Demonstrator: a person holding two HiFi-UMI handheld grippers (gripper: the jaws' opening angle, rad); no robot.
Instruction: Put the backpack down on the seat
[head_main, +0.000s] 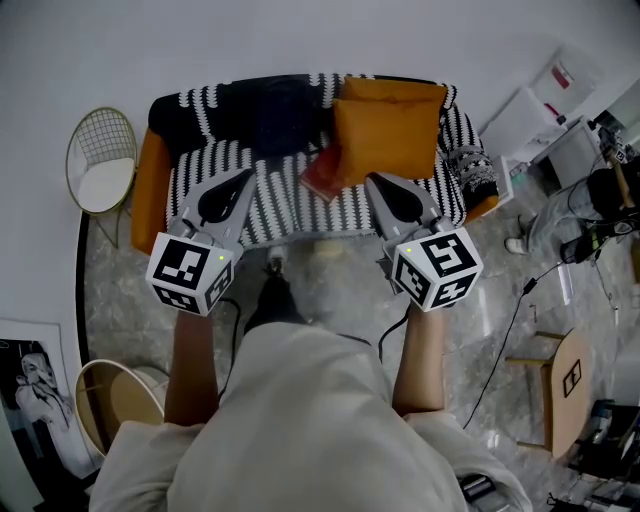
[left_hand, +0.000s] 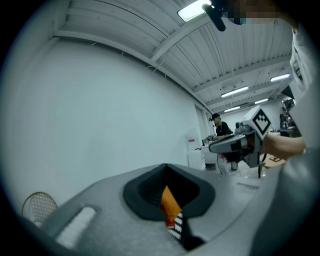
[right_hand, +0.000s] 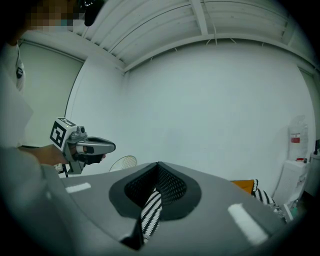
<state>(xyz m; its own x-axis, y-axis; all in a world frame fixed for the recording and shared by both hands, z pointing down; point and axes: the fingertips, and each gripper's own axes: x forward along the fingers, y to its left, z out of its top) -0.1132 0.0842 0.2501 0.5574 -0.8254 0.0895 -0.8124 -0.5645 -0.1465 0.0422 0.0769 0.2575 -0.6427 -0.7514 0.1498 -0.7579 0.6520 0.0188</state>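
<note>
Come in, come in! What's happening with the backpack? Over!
Left gripper shut, empty. Right gripper shut, empty. Backpack lying on the sofa, against its back. Orange cushions beside it, nothing blocking.

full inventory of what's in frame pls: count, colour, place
sofa: 1, black-and-white striped cover, orange sides, against the wall
backpack: 1, black, on the sofa, left of the cushions
cushions: 2, orange, sofa's right half
red item: 1, on the seat below the cushions; can't tell what it is
wire chair: 1, gold, white seat, left of the sofa
stool: 1, wooden, floor at right
picture: 1, black-and-white, bottom left
bystander: 1, dark clothes, far right
left gripper: 1, grey, shut, empty
right gripper: 1, grey, shut, empty
</note>
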